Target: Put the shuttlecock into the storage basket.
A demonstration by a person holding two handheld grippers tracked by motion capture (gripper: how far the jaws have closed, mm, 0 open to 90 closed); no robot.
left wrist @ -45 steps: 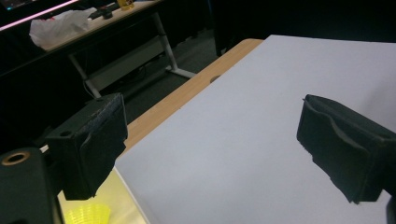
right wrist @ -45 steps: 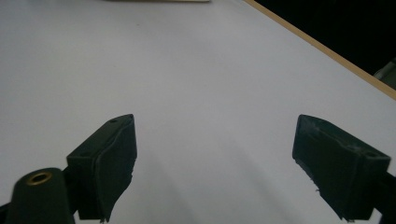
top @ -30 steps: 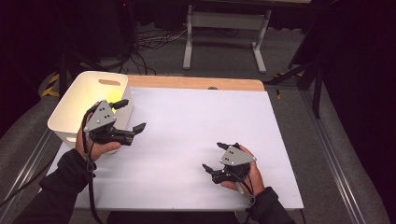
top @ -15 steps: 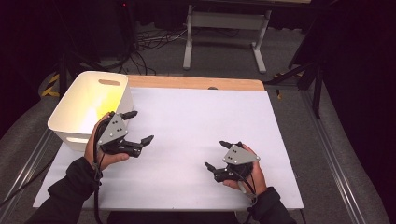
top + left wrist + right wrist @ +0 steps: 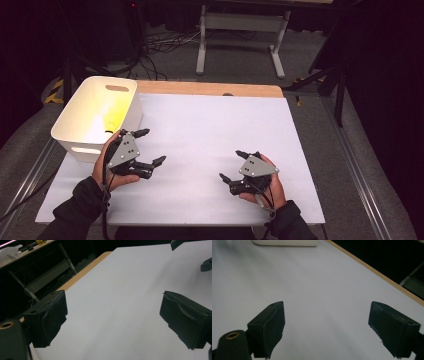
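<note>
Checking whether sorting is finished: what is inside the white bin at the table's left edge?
In the high view, the white bin shows a yellow patch low against its inner wall, too blurred to identify. The bin's near wall hides the floor just behind it.

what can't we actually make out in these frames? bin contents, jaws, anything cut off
- White bin, high view: a yellow patch glows inside; object or light, too washed out to tell.
- White bin, right gripper view: cut off by the top edge.
- Right gripper, left gripper view: cut off at the top right corner.
- Left gripper and right gripper, high view: open; pad surfaces too small to judge.
</note>
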